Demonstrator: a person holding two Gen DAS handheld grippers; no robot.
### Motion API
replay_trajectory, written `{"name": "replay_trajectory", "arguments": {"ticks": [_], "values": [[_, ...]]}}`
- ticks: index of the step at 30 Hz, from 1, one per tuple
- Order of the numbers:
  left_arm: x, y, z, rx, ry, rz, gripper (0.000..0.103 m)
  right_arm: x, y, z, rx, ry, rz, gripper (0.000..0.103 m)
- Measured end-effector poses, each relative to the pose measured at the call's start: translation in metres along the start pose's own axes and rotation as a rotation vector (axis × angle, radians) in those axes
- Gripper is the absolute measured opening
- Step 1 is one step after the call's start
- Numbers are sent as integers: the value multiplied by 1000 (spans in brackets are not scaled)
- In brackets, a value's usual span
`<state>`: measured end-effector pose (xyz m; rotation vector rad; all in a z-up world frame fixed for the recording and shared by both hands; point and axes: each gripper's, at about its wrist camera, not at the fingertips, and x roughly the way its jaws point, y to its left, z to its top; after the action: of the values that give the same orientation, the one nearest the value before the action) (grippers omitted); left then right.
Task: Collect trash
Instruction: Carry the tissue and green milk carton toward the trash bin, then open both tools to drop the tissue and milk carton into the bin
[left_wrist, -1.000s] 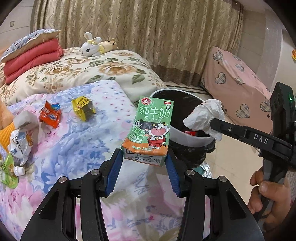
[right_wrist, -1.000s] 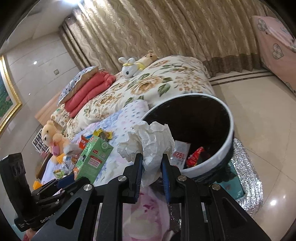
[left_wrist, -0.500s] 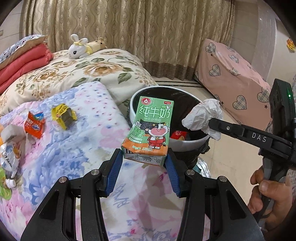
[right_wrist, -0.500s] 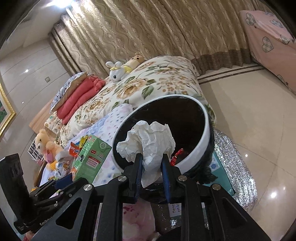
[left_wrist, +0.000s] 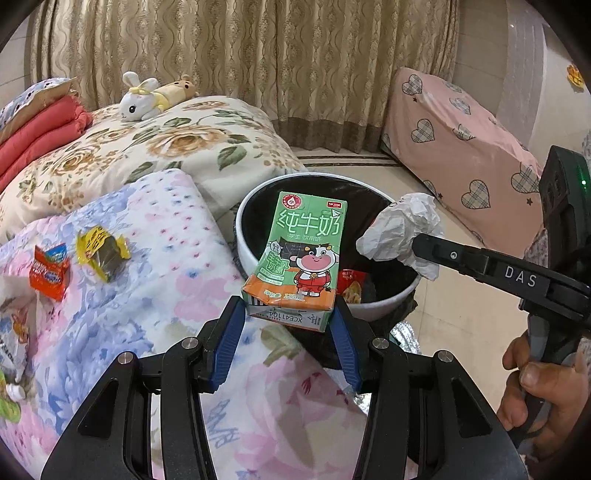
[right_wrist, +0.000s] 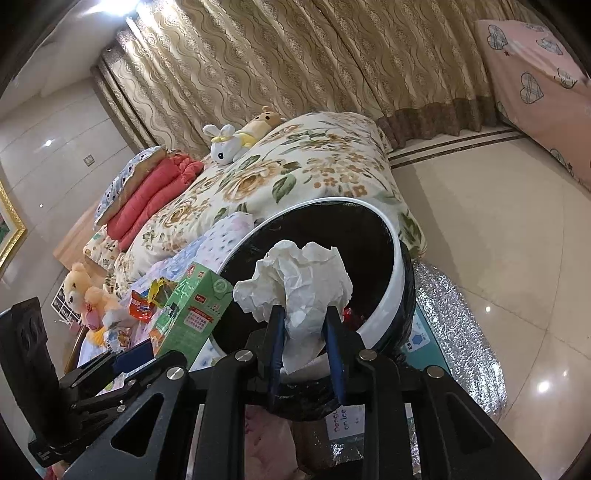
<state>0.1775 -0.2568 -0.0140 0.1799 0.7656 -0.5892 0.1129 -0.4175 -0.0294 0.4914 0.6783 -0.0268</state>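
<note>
The left claw (left_wrist: 288, 332) pinches a green milk box (left_wrist: 301, 258) by its bottom and holds it over the near edge of the round trash bin (left_wrist: 255, 254) beside the bed (left_wrist: 122, 302). The right claw (right_wrist: 304, 325) is opening. A crumpled white tissue (right_wrist: 299, 280) sits between its blue pads over the bin's dark mouth. Snack wrappers (left_wrist: 50, 271) lie on the bed.

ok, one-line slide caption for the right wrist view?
Right gripper, jaws opening, with crumpled tissue between them over the trash bin; milk carton alongside.
</note>
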Motion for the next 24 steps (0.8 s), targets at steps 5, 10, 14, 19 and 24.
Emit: {"name": "replay_trajectory", "arguments": {"ticks": [5,10,14,19,24], "values": [[7,-6,7,18,6,-1,47,5,-6,6,2,6,-7,24],[15,-7,11,19,21,-2,47,9,-7,10,-2,13,-10,24],[20,-7,14,16,30,-4,47,14,-8,12,-8,24,-15,24],[25,-7,19,21,31,1,47,18,-9,16,-8,31,-19,24],[30,-9,24,28,31,3,47,22,-10,21,-11,34,-22,24]]}}
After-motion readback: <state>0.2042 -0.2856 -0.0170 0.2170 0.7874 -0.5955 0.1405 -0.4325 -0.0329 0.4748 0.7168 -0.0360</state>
